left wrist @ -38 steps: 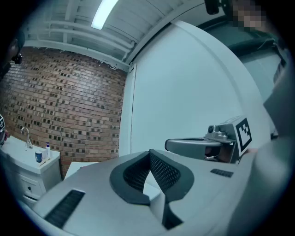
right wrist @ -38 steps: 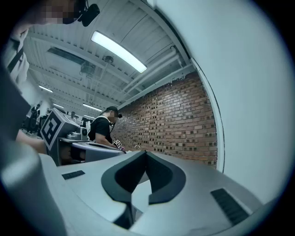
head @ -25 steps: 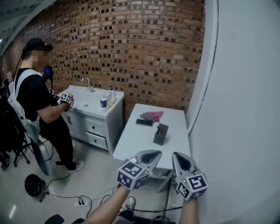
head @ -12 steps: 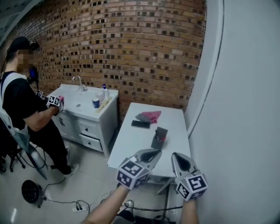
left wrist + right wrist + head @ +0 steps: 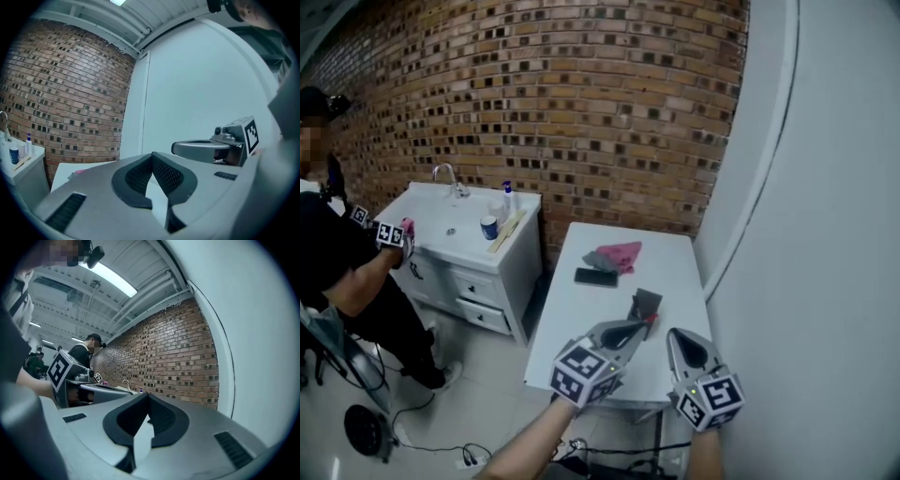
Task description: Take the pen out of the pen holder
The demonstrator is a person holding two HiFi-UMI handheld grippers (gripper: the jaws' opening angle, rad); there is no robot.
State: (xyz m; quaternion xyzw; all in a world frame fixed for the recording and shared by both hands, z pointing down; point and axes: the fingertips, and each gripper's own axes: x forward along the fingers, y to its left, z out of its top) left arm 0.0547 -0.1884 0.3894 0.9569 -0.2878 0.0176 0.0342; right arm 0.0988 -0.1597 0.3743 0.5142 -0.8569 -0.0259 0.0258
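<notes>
The left gripper (image 5: 630, 330) is clenched on nothing. Just beyond its tips the dark pen holder (image 5: 645, 302) stands on the white table (image 5: 581, 319), a reddish pen (image 5: 652, 319) inside. The right gripper (image 5: 680, 339), also clenched and empty, hangs just right of the holder.

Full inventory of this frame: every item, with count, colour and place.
table: 1, white, centre, against the white wall
pen holder: 1, dark grey, on the table's near half
pen: 1 visible, red end, at the holder
pink cloth: 1, table's far end
grey cloth: 1, beside the pink one
flat slab: 1, black, near the cloths
sink cabinet: 1, white, left of the table
cup: 1, blue, on the cabinet
bottle: 1, white, on the cabinet
other person: 1, black top, far left
left gripper: grey, shut, empty
right gripper: grey, shut, empty
</notes>
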